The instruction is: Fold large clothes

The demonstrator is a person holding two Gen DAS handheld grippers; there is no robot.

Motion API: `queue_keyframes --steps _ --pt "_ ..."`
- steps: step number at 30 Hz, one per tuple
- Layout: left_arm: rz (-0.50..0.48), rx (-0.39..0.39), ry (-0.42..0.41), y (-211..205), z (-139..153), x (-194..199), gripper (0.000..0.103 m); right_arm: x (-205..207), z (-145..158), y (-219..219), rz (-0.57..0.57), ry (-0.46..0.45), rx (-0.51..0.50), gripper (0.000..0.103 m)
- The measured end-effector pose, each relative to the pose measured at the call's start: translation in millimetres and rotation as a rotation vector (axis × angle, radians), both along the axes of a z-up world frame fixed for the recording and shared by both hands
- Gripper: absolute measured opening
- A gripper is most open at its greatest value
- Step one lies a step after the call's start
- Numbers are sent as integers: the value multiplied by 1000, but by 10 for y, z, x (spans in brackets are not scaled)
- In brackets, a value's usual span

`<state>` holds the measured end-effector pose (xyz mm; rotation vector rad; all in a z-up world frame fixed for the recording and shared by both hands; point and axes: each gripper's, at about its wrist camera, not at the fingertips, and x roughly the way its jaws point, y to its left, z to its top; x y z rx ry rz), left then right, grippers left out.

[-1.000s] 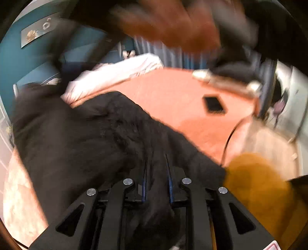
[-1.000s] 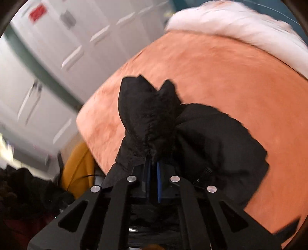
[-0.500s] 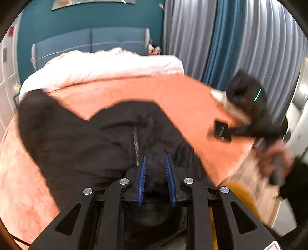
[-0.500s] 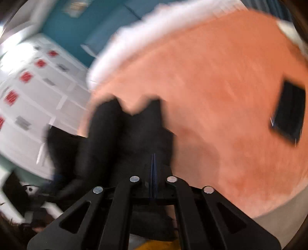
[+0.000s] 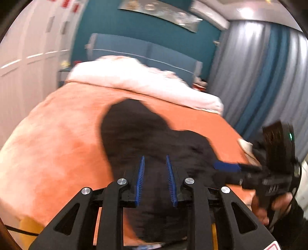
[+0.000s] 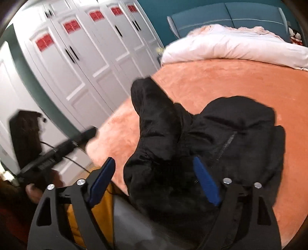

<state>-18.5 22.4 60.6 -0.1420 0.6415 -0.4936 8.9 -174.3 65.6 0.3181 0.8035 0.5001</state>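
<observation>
A large black zip-up jacket (image 6: 227, 138) lies bunched on the orange bed cover (image 6: 211, 82); it also shows in the left wrist view (image 5: 138, 134). My right gripper (image 6: 154, 167) is wide open just above the jacket's near edge, holding nothing. My left gripper (image 5: 155, 159) hovers over the jacket's near part with its blue fingers (image 5: 141, 173) a narrow gap apart; dark fabric lies under the gap, and I cannot tell whether it is pinched. The right gripper also appears at the right of the left wrist view (image 5: 227, 166).
A white duvet (image 6: 240, 46) lies at the head of the bed below a blue headboard (image 6: 231, 15). White wardrobe doors (image 6: 77, 57) stand to the left, blue and grey curtains (image 5: 265, 77) to the right. A yellow object (image 6: 77, 221) sits below the bed's near edge.
My right gripper has opened and let go of the jacket fold, which now rests on the bed. Both grippers swung round to face the headboard.
</observation>
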Motion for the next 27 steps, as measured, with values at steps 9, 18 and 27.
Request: queue_keyframes --steps 9,18,27 --pt "122 -43 -40 237 184 483 23 -298 -295 -683 -272 73 281 5" --pt "-231 -25 92 -1491 -335 623 22 -991 -1791 -1613 -519 334 514 5" --pt "-245 127 83 -2204 -683 476 19 -1338 -1142 -2265 -632 145 536 12"
